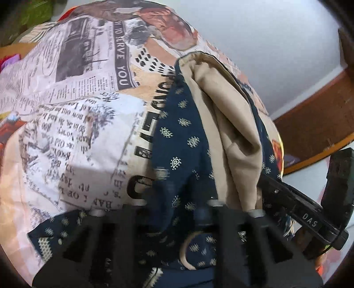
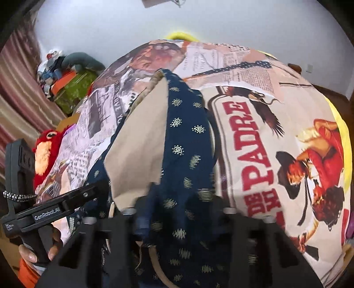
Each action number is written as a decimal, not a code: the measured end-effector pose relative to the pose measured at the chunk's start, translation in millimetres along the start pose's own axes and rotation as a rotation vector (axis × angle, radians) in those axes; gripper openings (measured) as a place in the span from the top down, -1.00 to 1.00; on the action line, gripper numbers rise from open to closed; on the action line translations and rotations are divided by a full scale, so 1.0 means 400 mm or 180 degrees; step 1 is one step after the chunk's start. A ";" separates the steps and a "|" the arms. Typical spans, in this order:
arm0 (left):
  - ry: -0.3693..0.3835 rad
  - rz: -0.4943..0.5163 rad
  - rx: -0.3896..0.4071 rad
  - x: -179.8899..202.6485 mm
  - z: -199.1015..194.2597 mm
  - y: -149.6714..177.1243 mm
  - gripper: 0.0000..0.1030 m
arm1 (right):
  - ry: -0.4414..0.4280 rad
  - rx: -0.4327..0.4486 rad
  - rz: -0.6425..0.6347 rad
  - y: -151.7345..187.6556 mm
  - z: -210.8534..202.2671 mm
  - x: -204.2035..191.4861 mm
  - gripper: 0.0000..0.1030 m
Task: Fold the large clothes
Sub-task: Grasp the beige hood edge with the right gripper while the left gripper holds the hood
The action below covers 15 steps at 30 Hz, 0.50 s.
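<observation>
Garment: a navy cloth with small gold paisley marks and a plain beige lining (image 1: 183,141) hangs bunched in a long ridge running from 6 o'clock up toward 12 in both wrist views (image 2: 188,137); the beige inner side is turned outward along one flank.
Left tongs: (image 1: 174,212) at 6 o'clock in the left wrist view, clenched on the navy cloth, whose folds spill between and over the fingers.
Right tongs: (image 2: 179,210) at 6 o'clock in the right wrist view, likewise clamped on the navy cloth; motion blur softens the fingertips.
Other gripper seen: the right tool shows at 4 o'clock in the left view, pressed into the cloth's edge; the left tool shows at 8 o'clock in the right view, held by a bare hand (image 2: 33,252).
Bed cover: a printed sheet of newspaper text and poster art (image 1: 73,115) lies under the garment, filling both views (image 2: 265,144).
Background: a red plush toy (image 2: 47,150) at 9 o'clock, a heap of clutter (image 2: 66,75) at 10 o'clock, and a white wall (image 2: 199,20) at 12 in the right view.
</observation>
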<state>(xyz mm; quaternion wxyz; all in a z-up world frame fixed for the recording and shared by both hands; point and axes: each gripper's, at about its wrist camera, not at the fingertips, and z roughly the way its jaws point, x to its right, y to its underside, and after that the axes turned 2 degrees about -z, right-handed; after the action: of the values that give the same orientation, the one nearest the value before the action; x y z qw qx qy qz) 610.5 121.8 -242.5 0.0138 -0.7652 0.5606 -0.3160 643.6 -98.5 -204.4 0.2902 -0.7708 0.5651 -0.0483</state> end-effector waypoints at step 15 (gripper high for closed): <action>-0.0063 0.1027 -0.0111 0.107 -0.259 0.248 0.86 | -0.0285 0.0164 -0.0273 0.177 -0.273 -0.027 0.80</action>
<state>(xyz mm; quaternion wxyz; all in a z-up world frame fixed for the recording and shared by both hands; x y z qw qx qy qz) 481.8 82.5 -177.0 0.0566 -0.6685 0.6815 -0.2924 536.0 -145.3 -146.9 0.3326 -0.7880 0.5165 -0.0408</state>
